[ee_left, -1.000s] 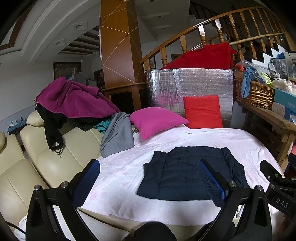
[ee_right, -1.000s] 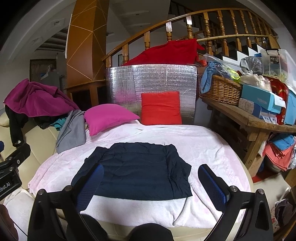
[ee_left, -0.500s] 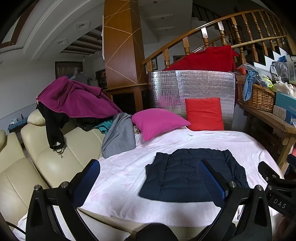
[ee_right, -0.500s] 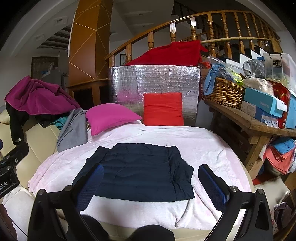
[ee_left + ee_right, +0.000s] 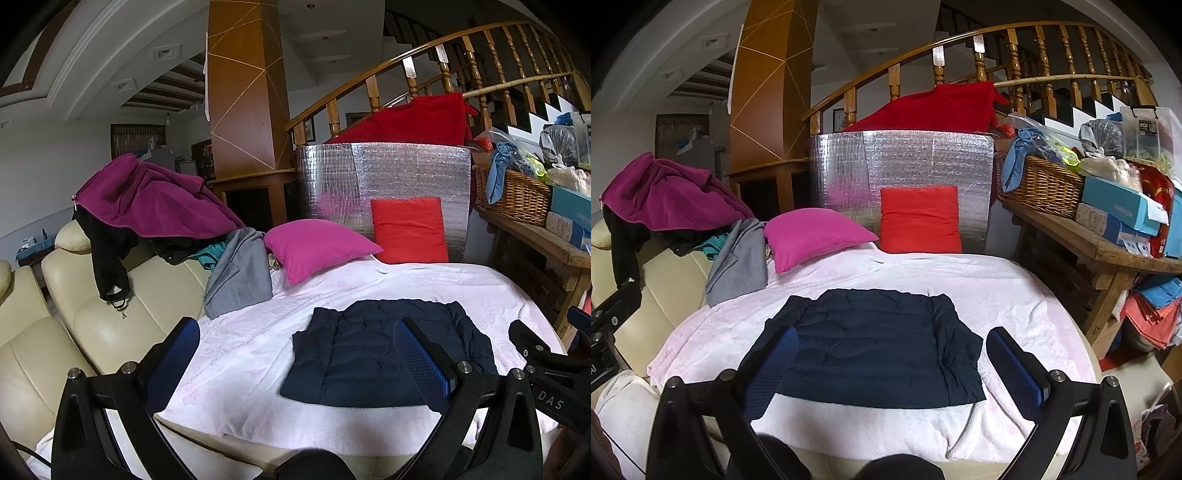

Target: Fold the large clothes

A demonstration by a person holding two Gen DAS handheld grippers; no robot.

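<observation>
The dark navy quilted jacket (image 5: 871, 347) lies flat on the pale pink blanket (image 5: 1015, 295) that covers the round surface, with both sleeves already turned in, so it reads as a rough rectangle whose long axis runs left to right across the scene. Its near hem faces the grippers and its far edge points toward the magenta cushion (image 5: 816, 234) and the red cushion (image 5: 919, 219). The right gripper (image 5: 892, 369) hangs straight in front of the jacket, its two blue pads spread wide apart with nothing between them, framing the near hem about evenly. The left gripper (image 5: 295, 360) is likewise spread and empty, but it sits farther left: the jacket lies ahead and to the right of its centre, with only its right pad overlapping the cloth in that view. Neither gripper touches the fabric. The right one looks better lined up, though each seems placed for its own near corner; a near-to-far fold would probably come next. Left of the blanket, a grey garment (image 5: 240, 269) and a purple fleece (image 5: 147, 199) are piled on the cream sofa (image 5: 85, 314).
</observation>
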